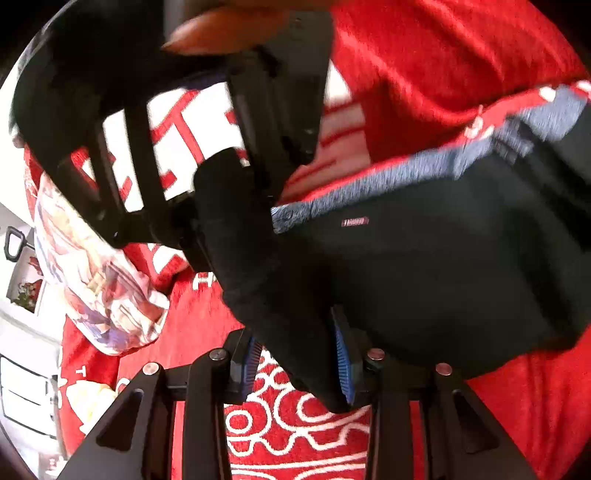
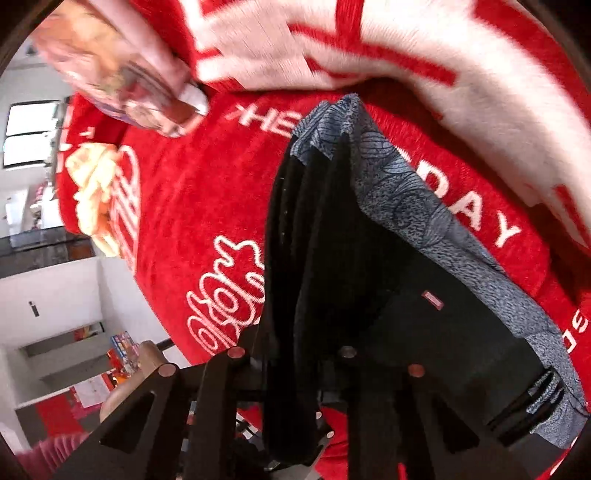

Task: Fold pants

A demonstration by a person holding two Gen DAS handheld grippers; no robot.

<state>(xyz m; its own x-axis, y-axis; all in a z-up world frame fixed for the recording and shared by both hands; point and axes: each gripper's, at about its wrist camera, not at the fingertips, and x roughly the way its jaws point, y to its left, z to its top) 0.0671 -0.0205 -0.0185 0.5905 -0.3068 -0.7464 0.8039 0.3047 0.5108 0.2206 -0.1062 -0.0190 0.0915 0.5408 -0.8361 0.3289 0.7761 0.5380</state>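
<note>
A: What do the fingers have?

B: The left gripper [image 1: 295,363] is clamped on a bunched fold of the black pants [image 1: 424,266], dark cloth squeezed between its blue pads [image 1: 341,363]. The right gripper [image 2: 295,417] has its jaws drawn narrow around a hanging pleat of the same pants [image 2: 332,258]; its tips are buried in the cloth.

A: Anything in the way?

B: In the left view, the other black gripper frame [image 1: 155,147] crosses the upper left, a hand [image 1: 207,29] above it. The pants' grey patterned waistband [image 2: 417,206] runs along the top edge, and a small pink label [image 1: 355,221] is too blurred to read.

A: And underneath?

B: A red blanket [image 2: 207,192] with white lettering; "DAY" [image 2: 476,218] is legible. A floral pillow [image 1: 99,280] lies on it. Beyond are white walls and a window [image 2: 31,134].
</note>
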